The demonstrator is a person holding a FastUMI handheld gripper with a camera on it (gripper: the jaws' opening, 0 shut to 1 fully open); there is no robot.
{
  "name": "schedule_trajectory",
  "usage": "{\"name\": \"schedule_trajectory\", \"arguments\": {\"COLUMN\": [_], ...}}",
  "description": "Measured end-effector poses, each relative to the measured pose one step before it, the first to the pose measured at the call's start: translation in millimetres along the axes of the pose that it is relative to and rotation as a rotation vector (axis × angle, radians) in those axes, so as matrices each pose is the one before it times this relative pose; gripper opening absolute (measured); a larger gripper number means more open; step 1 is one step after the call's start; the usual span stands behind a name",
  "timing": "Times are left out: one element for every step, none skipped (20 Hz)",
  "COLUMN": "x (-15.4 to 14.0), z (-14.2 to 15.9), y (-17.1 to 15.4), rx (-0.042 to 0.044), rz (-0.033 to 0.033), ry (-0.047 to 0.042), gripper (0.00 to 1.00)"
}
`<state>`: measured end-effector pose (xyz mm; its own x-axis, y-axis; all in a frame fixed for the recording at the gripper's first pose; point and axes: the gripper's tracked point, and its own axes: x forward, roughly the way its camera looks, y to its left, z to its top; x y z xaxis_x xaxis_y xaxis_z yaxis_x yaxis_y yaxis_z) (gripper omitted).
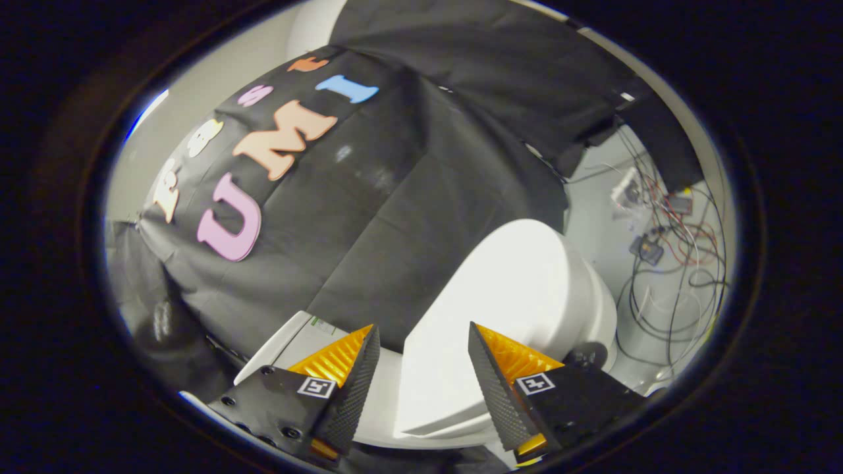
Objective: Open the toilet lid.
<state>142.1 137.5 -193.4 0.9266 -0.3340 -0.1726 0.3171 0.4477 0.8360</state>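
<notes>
White plastic gleams as the toilet lid (500, 309) lies just ahead of the hand-held gripper (421, 359), its near end showing in the gap between the two fingers. The hand-held gripper is released, its fingers spread wide apart and pressing on nothing; the left fingertip (359, 375) sits over the toilet's rim, the right one (490, 382) over the lid's near right side. The lid looks shut, resting on the toilet (382, 408) beneath it, though the tilt of the view makes this hard to judge. Black cloth (369, 217) hangs as a wall beyond and to the left. Far to the right, a tangle of cables (665, 276) and small electronic parts lies on a pale floor (593, 224).
</notes>
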Motion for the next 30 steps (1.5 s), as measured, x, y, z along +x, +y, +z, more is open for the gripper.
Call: {"name": "schedule_trajectory", "arguments": {"x": [-2.55, -4.61, -3.27, -3.38, -4.70, -4.63, -3.01, -2.26, -1.21, -0.44, 0.72, 2.93, 6.58, 11.27, 0.22, 12.51, 3.86, 4.24, 6.50, 9.47, -7.32, 1.11, -2.01, -0.35, -0.99, -4.99, 1.08, -4.61, -3.08, -7.32], "z": [-5.71, -3.79, -0.34, 0.20, 2.83, 3.33, 2.47, 4.57, 4.26, 3.09, 2.26, 0.65, -2.68, 0.05, -8.06, -0.04, -3.31, -0.56, 1.77, 2.43, -3.63, 1.09, 0.67, 0.43, 1.21, -1.85, 2.68, 1.57, 1.85, 1.18], "y": [-8.85, -9.49, -9.97, -8.51, -6.94, -9.86, -8.58, -10.55, -12.53, -12.53, -11.46, -9.14, -8.41, -8.66, -10.94, -1.45, 2.37, 4.18, 5.09, 9.96, -3.18, 0.31, 1.63, 4.77, 4.67, 4.75, 5.07, 8.62, 11.72, 10.59], "rx": [0.04714, 0.04706, 0.05053, 0.04673, 0.04153, 0.03476, 0.02504, 0.02091, 0.02252, 0.02586, 0.03254, 0.03457, 0.03267, 0.03361, 0.01663, 0.00138, 0.00186, 0.00096, 0.01053, 0.02381, -0.01492, -0.01621, -0.02566, -0.03624, -0.04161, -0.04255, -0.03033, -0.01979, -0.01671, -0.02310], "rz": [-0.02117, -0.02013, -0.02107, -0.01275, -0.01157, -0.02118, -0.01865, -0.02488, -0.03077, -0.02729, -0.02314, -0.01528, -0.02466, -0.02793, -0.03059, -0.01205, 0.00261, 0.01097, 0.01506, 0.03051, -0.01093, -0.00658, -0.00073, 0.00850, 0.00600, 0.00115, 0.01121, 0.02082, 0.02774, 0.02249], "ry": [-0.00890, -0.01460, -0.02117, -0.02667, -0.03000, -0.02644, -0.02937, -0.02750, -0.01921, -0.01232, -0.00445, 0.00669, 0.00580, 0.01366, 0.03062, 0.01754, 0.02119, 0.01763, -0.00050, 0.02202, 0.00670, 0.00361, 0.00272, -0.00377, 0.00055, 0.00433, -0.00301, -0.00556, -0.00562, -0.00398], "gripper": [0.84, 0.84, 0.84, 0.84, 0.84, 0.84, 0.84, 0.84, 0.84, 0.84, 0.84, 0.76, 0.68, 0.60, 0.52, 0.45, 0.45, 0.45, 0.45, 0.33, 0.21, 0.10, 0.09, 0.09, 0.09, 0.09, 0.09, 0.10, 0.10, 0.10]}}
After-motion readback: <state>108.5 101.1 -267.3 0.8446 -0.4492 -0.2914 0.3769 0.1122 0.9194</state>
